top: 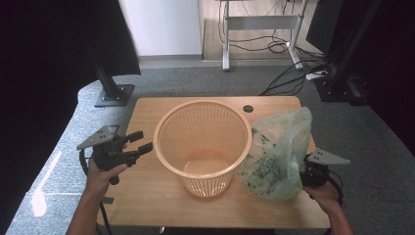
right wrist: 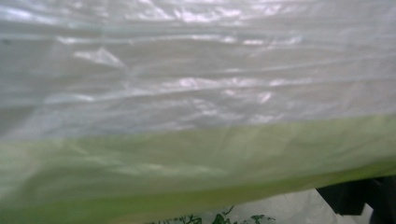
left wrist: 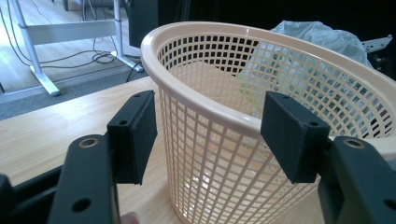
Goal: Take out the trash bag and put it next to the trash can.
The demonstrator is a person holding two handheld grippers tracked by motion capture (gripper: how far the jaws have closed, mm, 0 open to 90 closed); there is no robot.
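Observation:
A peach plastic lattice basket [top: 203, 147] stands upright in the middle of the wooden table [top: 147, 196]. My left gripper [top: 138, 142] hovers just left of it, open, its jaws pointing at the basket's side. In the left gripper view the basket's rim [left wrist: 210, 114] runs across the gap of the left gripper [left wrist: 210, 135], and neither pad touches it. A translucent plastic bag with green print [top: 276, 154] stands against the basket's right side. My right gripper [top: 313, 171] is at the bag's lower right. The bag's film [right wrist: 196, 116] drapes across the right gripper view, where one black jaw shows far at the bottom right.
A round cable hole [top: 248, 108] is in the table's far edge. Beyond the table are a grey carpet, a white desk frame [top: 259, 22] with cables, and a black stand base [top: 115, 93] at the left. The table's front edge is near both forearms.

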